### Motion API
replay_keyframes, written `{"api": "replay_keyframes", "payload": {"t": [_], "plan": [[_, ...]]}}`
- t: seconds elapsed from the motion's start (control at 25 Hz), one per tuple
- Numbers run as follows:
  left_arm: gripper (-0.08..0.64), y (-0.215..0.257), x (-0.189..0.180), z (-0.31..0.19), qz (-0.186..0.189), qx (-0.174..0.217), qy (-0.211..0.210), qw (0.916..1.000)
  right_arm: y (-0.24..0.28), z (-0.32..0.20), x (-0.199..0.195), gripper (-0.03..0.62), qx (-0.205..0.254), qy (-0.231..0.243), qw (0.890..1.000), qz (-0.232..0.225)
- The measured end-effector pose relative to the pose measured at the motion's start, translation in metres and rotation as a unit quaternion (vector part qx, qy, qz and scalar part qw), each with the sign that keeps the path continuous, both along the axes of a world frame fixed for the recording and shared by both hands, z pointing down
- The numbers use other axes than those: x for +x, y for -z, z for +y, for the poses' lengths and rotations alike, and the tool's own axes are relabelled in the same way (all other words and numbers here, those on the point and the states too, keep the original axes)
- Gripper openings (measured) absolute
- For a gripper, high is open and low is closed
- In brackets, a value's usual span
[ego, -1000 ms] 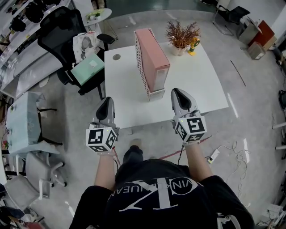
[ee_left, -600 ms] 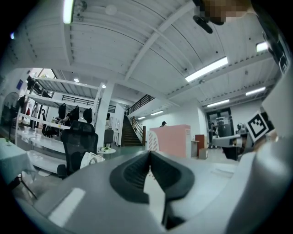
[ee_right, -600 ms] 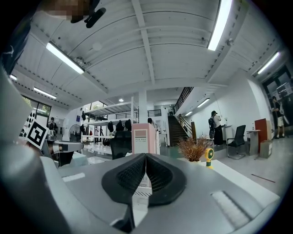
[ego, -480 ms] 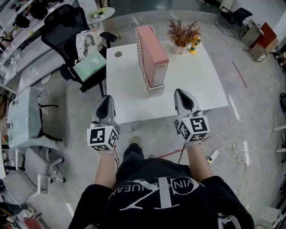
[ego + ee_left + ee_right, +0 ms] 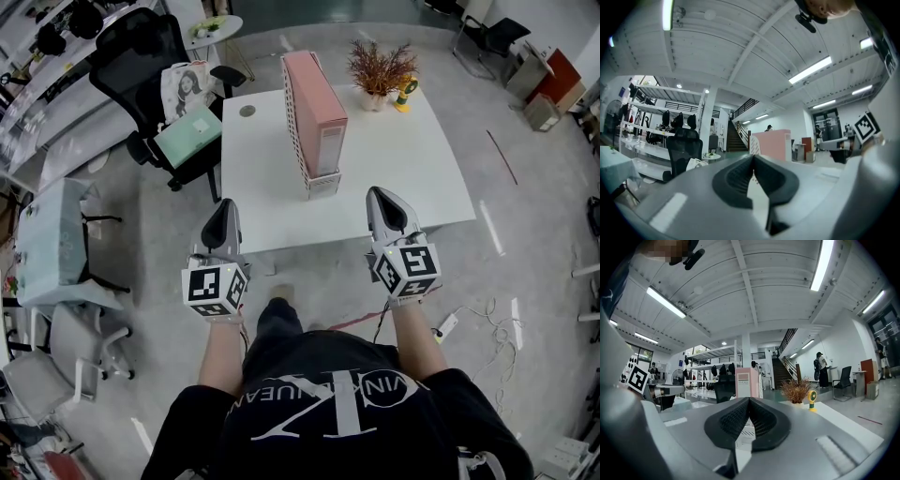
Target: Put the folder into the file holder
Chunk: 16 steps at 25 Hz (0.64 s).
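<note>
Head view: pink folder (image 5: 316, 98) stands upright in white file holder (image 5: 322, 186) on table (image 5: 412, 169), near plant (image 5: 380, 70). L gripper (image 5: 223, 211) & R gripper (image 5: 380, 197) at near table edge. Both clenched, empty.

You hold two tongs: left tongs (image 5: 225, 211), right tongs (image 5: 381, 197). One white worktop (image 5: 412, 169) ahead of both. On it, between and beyond the tongs: one pink folder (image 5: 317, 103), one white file holder (image 5: 321, 187). Beyond the right tongs: one potted plant (image 5: 380, 70), one small yellow object (image 5: 406, 94). Beyond the left tongs: one black office chair (image 5: 131, 47), one green folder (image 5: 187, 136).
</note>
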<state>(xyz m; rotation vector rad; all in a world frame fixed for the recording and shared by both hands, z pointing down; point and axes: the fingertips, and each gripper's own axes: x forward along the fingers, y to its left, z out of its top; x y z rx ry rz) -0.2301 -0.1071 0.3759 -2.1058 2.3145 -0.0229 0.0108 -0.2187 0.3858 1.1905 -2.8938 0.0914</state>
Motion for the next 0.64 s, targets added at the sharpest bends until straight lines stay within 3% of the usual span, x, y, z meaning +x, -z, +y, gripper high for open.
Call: {"api": "replay_keyframes", "payload": {"t": [0.64], "plan": [[0.0, 0.001, 0.014, 0.022, -0.008, 0.0, 0.005, 1.0, -0.007, 0.017, 0.011, 0.008, -0.015, 0.01, 1.0, -0.004]]}}
